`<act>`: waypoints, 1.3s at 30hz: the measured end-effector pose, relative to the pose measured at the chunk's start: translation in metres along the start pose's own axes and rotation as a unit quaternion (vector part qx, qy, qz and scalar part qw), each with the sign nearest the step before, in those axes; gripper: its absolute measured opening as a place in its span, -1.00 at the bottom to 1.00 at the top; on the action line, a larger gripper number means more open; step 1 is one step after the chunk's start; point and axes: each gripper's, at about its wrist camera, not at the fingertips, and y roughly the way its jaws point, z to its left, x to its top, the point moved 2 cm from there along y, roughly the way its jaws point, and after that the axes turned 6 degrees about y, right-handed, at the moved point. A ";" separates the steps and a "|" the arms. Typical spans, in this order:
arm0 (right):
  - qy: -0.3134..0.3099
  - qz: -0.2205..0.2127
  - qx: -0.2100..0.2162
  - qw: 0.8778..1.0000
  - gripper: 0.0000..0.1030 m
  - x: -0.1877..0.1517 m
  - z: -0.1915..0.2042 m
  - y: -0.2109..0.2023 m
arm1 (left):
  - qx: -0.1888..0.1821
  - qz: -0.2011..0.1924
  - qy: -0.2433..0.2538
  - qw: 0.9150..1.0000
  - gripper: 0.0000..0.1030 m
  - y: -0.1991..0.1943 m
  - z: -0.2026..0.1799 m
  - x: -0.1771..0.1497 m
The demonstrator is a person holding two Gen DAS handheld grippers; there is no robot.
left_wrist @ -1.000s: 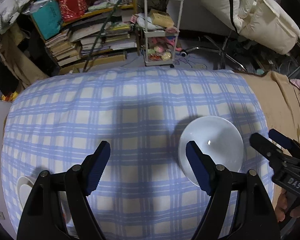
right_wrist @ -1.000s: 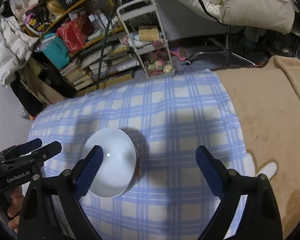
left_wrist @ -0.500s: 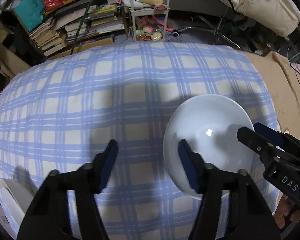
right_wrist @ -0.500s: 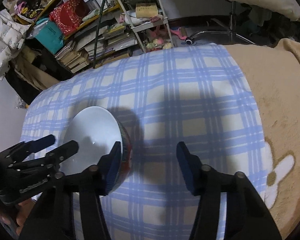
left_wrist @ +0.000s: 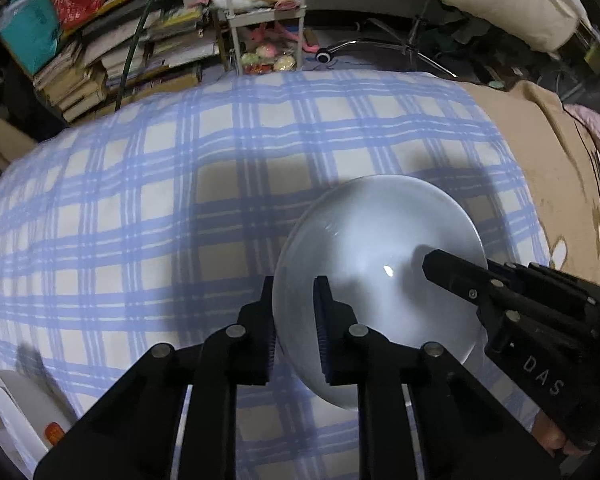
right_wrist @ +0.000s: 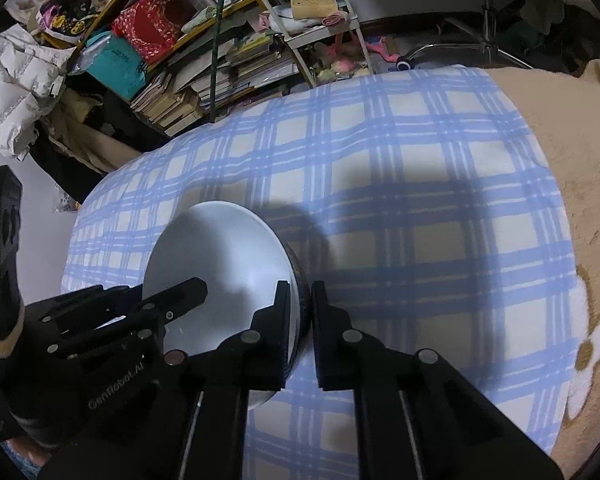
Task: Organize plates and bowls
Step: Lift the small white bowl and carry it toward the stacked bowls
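Where the two tools meet over the bed, the left gripper [left_wrist: 294, 326] is pinching the near-left rim of the white bowl [left_wrist: 380, 240], one finger inside the rim and one outside, while the right gripper [right_wrist: 300, 320] is clamped on the opposite rim the same way. The bowl sits on the blue plaid blanket [left_wrist: 180, 200], toward its right half, not far from where the plaid gives way to the tan blanket [right_wrist: 580, 160]. Left of the bowl the plaid lies open for a long stretch; a white plate [left_wrist: 20, 408] pokes in at the near-left corner, well apart from the bowl. Beyond the bowl the plaid runs free to its far edge, then drops off toward the cluttered bookshelf [right_wrist: 188, 80] and the wire rack [left_wrist: 260, 20]. Half a second ago both pairs of fingers stood wide apart around the rim; a second ago they were wider still, and neither had closed on the bowl
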 end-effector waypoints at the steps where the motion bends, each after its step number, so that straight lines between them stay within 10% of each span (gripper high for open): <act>1: 0.005 0.003 0.006 1.000 -0.78 -0.002 -0.001 0.000 | -0.003 0.000 -0.004 1.000 -0.67 -0.002 0.001 -0.001; 39: -0.172 -0.057 0.069 0.981 -0.78 -0.095 0.207 -0.069 | 0.075 -0.075 -0.141 0.984 -0.67 -0.180 0.133 -0.141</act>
